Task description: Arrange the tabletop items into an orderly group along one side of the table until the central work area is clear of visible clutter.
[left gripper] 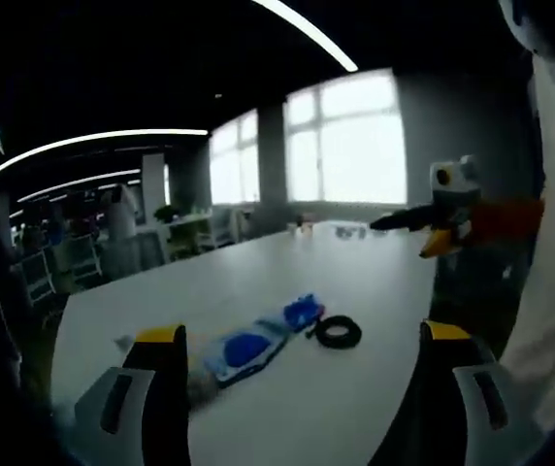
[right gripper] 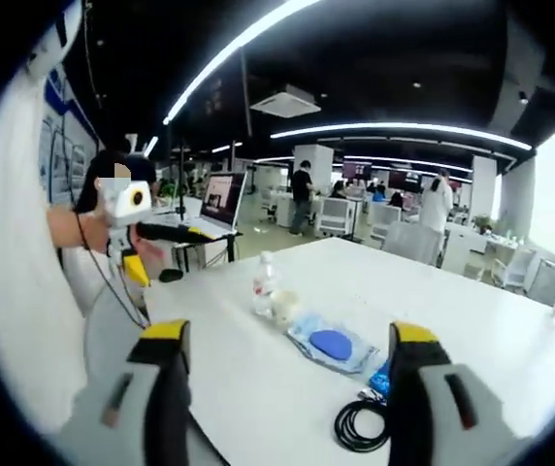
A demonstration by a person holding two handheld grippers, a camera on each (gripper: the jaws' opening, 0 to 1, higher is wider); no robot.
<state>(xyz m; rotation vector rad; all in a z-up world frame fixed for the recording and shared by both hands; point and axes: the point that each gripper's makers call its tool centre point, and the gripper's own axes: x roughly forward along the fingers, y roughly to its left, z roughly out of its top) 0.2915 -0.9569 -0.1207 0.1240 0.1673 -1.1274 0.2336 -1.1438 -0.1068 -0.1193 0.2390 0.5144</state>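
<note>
On the white table (right gripper: pixel 258 388) lie four loose things in one short row, counted from the right gripper view: one clear water bottle (right gripper: pixel 264 283), one small pale lump (right gripper: pixel 285 307) just beside it, one clear packet with a blue pad (right gripper: pixel 334 346) inside, and one coil of black cable (right gripper: pixel 360 424). A small bright blue piece (right gripper: pixel 379 381) sits between the packet and the coil. Taking the packet as the mark, the bottle stands beyond it toward the table's far-left edge, and the coil lies on its near side.

In the left gripper view the same row runs the other way: packet (left gripper: pixel 245 349), blue piece (left gripper: pixel 302 312), then coil (left gripper: pixel 338 332). Beyond the packet the tabletop (left gripper: pixel 287 272) runs bare to its far edge.

The left gripper (left gripper: pixel 302 388) hangs above the near end with its jaws spread wide, holding nothing. The right gripper (right gripper: pixel 287 388) is likewise spread and empty above the table edge.
</note>
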